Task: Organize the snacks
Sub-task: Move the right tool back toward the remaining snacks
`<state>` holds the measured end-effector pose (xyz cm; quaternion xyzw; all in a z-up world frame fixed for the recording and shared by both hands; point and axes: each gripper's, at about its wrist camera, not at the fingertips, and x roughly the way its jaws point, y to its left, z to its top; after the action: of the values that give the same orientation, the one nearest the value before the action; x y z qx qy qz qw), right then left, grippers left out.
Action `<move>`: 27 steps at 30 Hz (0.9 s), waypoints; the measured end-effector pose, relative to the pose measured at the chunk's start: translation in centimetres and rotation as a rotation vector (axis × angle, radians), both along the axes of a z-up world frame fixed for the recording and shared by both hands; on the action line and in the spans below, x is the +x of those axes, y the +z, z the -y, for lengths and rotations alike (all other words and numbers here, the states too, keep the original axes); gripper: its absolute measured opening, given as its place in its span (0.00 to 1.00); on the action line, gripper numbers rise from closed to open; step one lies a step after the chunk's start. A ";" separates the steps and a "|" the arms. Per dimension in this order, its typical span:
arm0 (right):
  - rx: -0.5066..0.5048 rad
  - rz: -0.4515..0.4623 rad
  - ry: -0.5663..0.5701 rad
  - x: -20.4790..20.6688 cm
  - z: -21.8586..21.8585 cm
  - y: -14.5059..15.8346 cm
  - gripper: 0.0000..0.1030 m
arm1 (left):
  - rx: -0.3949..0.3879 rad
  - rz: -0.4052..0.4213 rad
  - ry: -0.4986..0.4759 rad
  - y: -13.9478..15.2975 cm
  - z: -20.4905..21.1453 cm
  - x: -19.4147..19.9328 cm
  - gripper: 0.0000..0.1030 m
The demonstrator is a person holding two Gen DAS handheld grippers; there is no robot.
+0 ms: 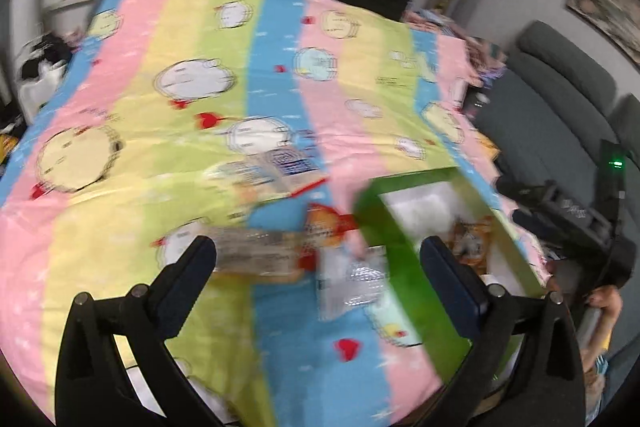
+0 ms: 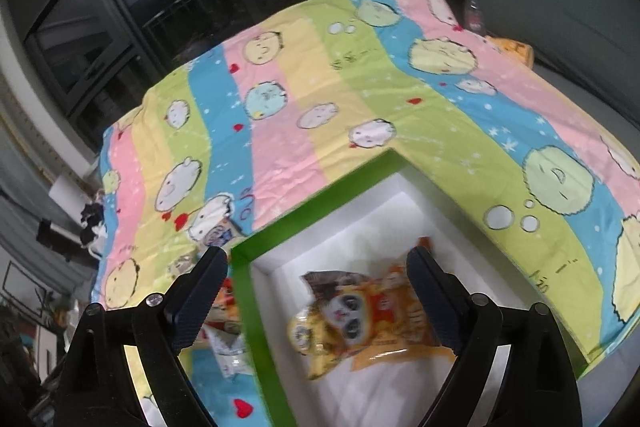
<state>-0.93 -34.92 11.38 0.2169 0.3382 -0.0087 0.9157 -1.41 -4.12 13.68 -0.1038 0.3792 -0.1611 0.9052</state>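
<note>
Here the striped cartoon-print bedsheet (image 2: pixel 320 115) covers a wide flat surface, and most of its far half lies bare in both views, out to the far edge before the dark windows (image 2: pixel 120 7). A green-rimmed box (image 2: pixel 248 307) with a white inside sits at the near right part of the sheet; its far corner points toward the open sheet, and its left wall runs close beside the loose packets. Inside the box lies an orange snack packet with a panda face (image 2: pixel 360 315), flat on the white floor.

Left of the box, on the sheet, lie several snack packets: a clear-wrapped snack bar (image 1: pixel 256 255), a silver-and-white pouch (image 1: pixel 352 283) touching the box's green wall, and a blue-printed packet (image 1: pixel 288 167) farther out. Motion blur hides their labels.

The left gripper (image 1: pixel 320 259) hangs above these loose packets, jaws spread wide, holding nothing. The right gripper (image 2: pixel 320 271) hangs over the box's left wall, jaws likewise spread wide and empty, one finger on each side of the wall.
</note>
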 end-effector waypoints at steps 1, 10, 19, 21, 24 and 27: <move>-0.006 0.004 0.017 0.2 -0.7 0.1 0.89 | 0.002 -0.005 0.018 -0.3 -1.0 -0.1 0.99; -0.075 -0.033 0.303 4.0 -10.0 0.9 0.94 | -0.010 -0.114 0.171 -5.0 -8.4 1.6 0.99; -0.330 -0.315 0.479 16.7 -19.8 -1.9 0.90 | -0.051 -0.169 0.224 -6.3 -11.3 2.4 0.99; -0.368 -0.412 0.504 19.4 -20.9 -4.3 0.83 | -0.070 -0.178 0.228 -6.5 -11.7 2.4 0.99; -0.397 -0.501 0.480 21.8 -21.0 -6.9 0.81 | -0.060 -0.191 0.242 -6.7 -12.0 2.6 0.99; -0.444 -0.537 0.456 23.3 -20.8 -9.1 0.81 | -0.054 -0.190 0.246 -6.6 -12.1 2.6 0.99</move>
<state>22.38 -14.16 2.31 -0.0766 0.5943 0.0655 0.7979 1.20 7.99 7.12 -0.1884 0.4430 -0.0487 0.8752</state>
